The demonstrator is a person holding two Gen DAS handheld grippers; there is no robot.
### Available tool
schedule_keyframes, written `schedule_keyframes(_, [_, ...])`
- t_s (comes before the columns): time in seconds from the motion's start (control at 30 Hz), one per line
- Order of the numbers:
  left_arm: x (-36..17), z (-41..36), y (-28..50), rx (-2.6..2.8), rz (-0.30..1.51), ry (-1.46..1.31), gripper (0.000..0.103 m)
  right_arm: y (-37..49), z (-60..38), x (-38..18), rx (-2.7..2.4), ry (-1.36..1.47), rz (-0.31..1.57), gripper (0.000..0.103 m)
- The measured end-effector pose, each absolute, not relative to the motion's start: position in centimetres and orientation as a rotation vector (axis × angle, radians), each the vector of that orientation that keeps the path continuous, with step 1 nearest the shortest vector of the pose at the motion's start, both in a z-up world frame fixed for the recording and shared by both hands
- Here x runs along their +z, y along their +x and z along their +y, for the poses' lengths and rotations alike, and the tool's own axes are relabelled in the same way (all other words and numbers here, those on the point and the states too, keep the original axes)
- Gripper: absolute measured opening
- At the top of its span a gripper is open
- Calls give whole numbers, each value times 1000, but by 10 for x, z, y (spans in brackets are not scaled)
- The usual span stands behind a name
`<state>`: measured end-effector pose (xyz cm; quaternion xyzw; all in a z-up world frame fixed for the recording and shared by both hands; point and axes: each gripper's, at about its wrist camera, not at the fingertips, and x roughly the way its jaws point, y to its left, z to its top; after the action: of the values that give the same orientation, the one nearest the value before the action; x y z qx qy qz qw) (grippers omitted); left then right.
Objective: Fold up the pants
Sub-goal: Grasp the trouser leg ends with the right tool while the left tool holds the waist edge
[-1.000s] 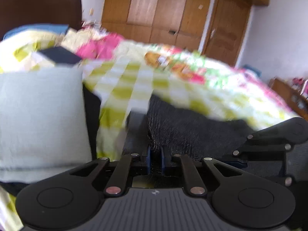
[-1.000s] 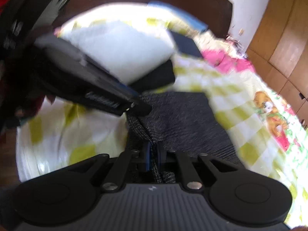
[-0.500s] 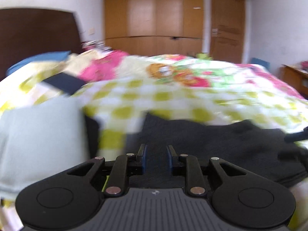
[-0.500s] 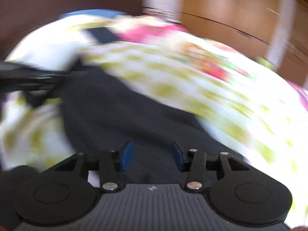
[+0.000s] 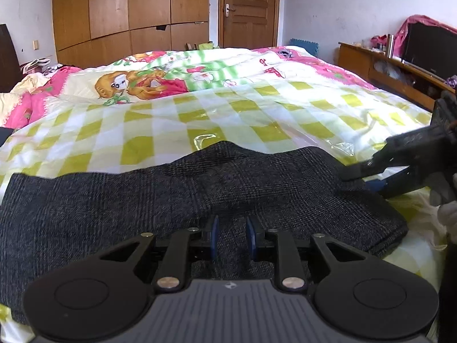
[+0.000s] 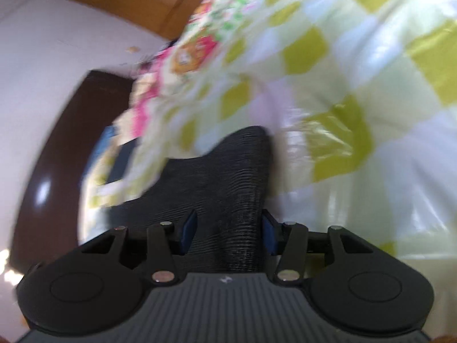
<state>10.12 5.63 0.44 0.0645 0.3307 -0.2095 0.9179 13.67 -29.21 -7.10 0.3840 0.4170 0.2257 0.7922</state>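
Left gripper (image 5: 230, 238): jaws parted, clamping nothing, over pants (image 5: 171, 197).
Right gripper (image 6: 228, 230): released, jaws apart astride pants' end.
Pants: flat on checked bedspread (image 5: 228, 114).

One pair of dark grey pants (image 5: 200, 197) lies just ahead of the left claw (image 5: 230, 238); one checked sheet (image 5: 200, 120), one cartoon quilt (image 5: 160, 77) beyond; two claws.

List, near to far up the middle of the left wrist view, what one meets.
left gripper → dark grey pants → green-checked sheet → cartoon-print quilt → wooden wardrobe.
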Motion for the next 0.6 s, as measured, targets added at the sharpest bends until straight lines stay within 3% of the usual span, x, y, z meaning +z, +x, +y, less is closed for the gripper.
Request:
schedule_keyframes(0.1, [4,51,104,-430,688,156,37,154,-301,-78,555,869,953,49])
schedule_keyframes(0.27, [5,43,107,-434,702,166,37,155,-305,-64,774,959,826,49])
schedule_keyframes(0.37, [1,40,109,-434,713,179,37,171,-296,-81,625,799,956,45])
schedule_keyframes(0.43, [-1,40,111,-433,719,177,37,178,-298,-93,629,853,990,42])
schedule_keyframes(0.6, [-3,42,110,-446,716,160,37,176,-306,-75,833,1038,846,43])
